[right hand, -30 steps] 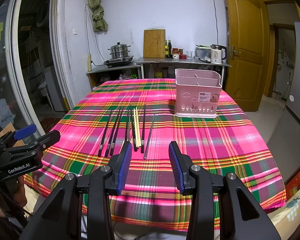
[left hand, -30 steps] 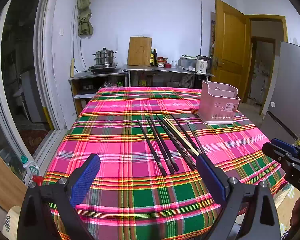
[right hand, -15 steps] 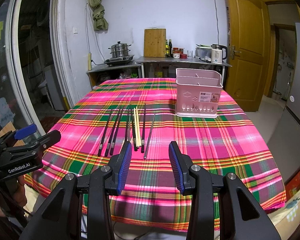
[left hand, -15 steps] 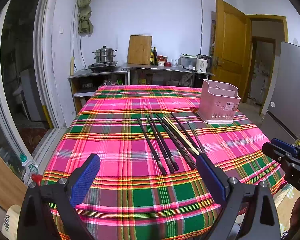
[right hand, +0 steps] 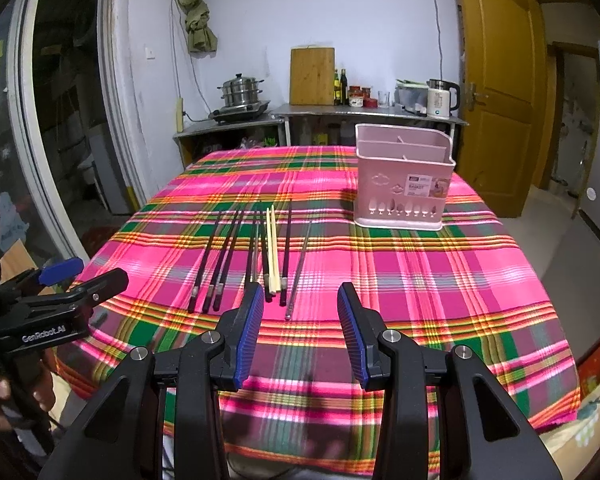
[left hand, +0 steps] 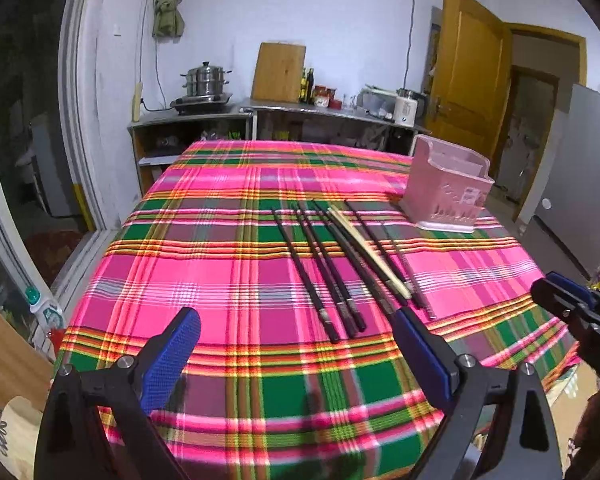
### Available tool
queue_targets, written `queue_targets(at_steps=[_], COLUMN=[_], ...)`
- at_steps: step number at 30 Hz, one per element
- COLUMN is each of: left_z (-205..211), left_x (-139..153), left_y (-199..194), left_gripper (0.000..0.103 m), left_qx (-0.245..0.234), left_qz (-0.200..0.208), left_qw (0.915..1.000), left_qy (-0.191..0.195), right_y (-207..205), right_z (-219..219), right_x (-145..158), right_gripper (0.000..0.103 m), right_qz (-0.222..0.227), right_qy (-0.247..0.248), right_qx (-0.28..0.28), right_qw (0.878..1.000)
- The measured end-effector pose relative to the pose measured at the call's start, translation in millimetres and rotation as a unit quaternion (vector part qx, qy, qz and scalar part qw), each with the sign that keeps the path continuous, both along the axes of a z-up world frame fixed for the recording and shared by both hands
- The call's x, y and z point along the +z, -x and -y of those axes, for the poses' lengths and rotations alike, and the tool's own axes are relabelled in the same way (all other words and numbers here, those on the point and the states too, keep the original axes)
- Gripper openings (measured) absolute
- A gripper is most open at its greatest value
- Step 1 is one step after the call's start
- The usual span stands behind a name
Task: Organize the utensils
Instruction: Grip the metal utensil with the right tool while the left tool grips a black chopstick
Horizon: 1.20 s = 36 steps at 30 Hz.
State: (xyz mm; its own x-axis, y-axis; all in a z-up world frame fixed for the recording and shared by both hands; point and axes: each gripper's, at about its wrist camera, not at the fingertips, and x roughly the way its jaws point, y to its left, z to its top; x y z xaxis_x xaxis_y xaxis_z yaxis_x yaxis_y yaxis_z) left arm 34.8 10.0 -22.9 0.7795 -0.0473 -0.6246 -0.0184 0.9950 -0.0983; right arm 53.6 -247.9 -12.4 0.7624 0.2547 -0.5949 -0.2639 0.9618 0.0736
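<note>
Several chopsticks (left hand: 340,264) lie side by side in a row on the plaid tablecloth (left hand: 220,264), most of them dark, a pale wooden pair (right hand: 272,248) among them and a metal one (right hand: 299,264) at the right end. A pink utensil basket (right hand: 404,184) stands upright beyond them, to the right; the left wrist view shows the basket (left hand: 448,192) too. My left gripper (left hand: 296,332) hovers open over the near table edge, short of the chopstick ends. Open as well, my right gripper (right hand: 300,312) hangs just before the nearest chopstick tips, holding nothing.
The table's near edge drops off under both grippers. Behind the table a metal counter (right hand: 364,114) carries a steamer pot (right hand: 242,90), a cutting board, bottles and a kettle. A yellow door (right hand: 496,80) stands at the right, a glass door frame at the left.
Both grippers have crept slightly forward toward the chopsticks and tilted a little downward. Neither has opened or shut, and nothing on the table has moved.
</note>
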Motion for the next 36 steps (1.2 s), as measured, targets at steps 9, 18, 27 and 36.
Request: queue_targets(at_steps=[9,18,27,36], left_z=[-11,-24,-31,-28], left_x=[-36,-61,-74,-74], left_y=[-64,-127,-169,-194], left_gripper=[0.088,0.08,0.062,0.051], left_qx=[0.0,-0.008,-0.002,0.002], left_qz=[-0.06,-0.11,-0.143,-0.138], left_qw=[0.9982,0.9934,0.988,0.9895], left_qy=[-0.001,0.032,0.059,0.043], right_y=[-47,-110,-165,-199], right_z=[-11,-25,-36,-43], right_x=[-16,-36,-61,-76], right_gripper=[0.04,0.04,0.04,0.035], right_qz=[-0.03,-0.067,-0.11,-0.135], right_qy=[0.003,0.007,0.004,0.004], right_qx=[0.012,0.015,0.016,0.012], right_qw=[0.999,0.998,0.994,0.991])
